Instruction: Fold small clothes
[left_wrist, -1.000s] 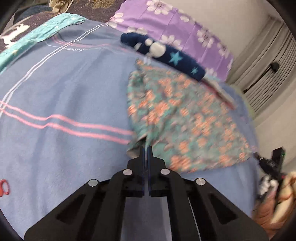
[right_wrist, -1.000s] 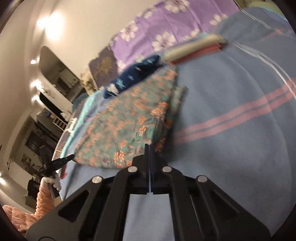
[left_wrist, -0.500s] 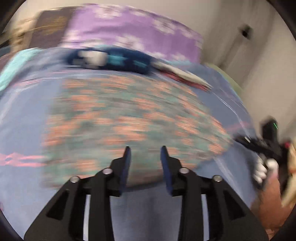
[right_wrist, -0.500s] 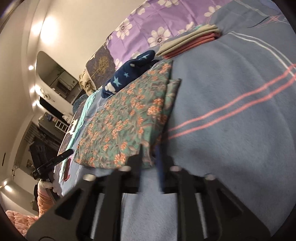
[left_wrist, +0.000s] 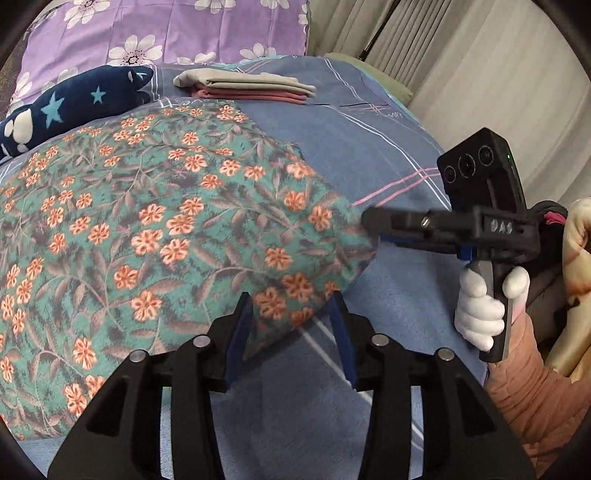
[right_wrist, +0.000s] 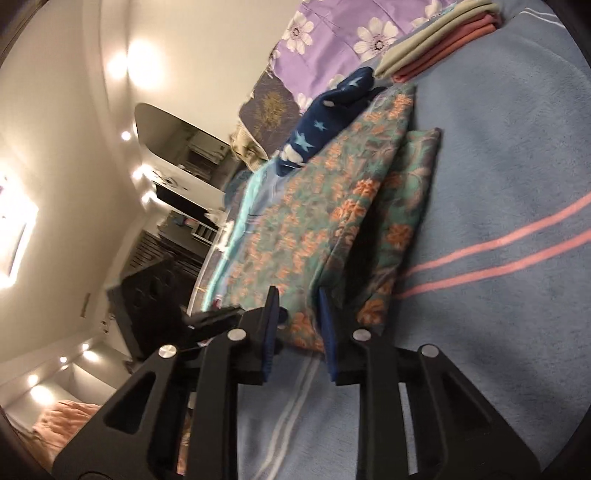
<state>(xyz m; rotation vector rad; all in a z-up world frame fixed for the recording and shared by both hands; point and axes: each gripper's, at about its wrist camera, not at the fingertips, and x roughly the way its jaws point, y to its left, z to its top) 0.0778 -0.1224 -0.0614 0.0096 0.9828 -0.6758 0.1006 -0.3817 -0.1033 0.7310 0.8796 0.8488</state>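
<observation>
A teal garment with orange flowers (left_wrist: 166, 221) lies folded on the blue bedspread (left_wrist: 351, 133). My left gripper (left_wrist: 291, 306) is open, its jaws straddling the garment's near edge. My right gripper (right_wrist: 295, 302) is open too, its jaws on either side of the garment's (right_wrist: 332, 206) near corner, where a folded layer lifts slightly. The right gripper also shows in the left wrist view (left_wrist: 373, 221), its tips at the garment's right corner, held by a white-gloved hand (left_wrist: 480, 310).
A dark blue star-print item (left_wrist: 74, 103) lies behind the garment. A stack of folded beige and pink clothes (left_wrist: 247, 86) sits near the purple floral pillow (left_wrist: 166, 29). Curtains (left_wrist: 461, 55) hang to the right of the bed.
Both grippers were shut on the garment's edge a second ago; both have opened and let go. The left gripper has swung round to the garment's near right edge.
</observation>
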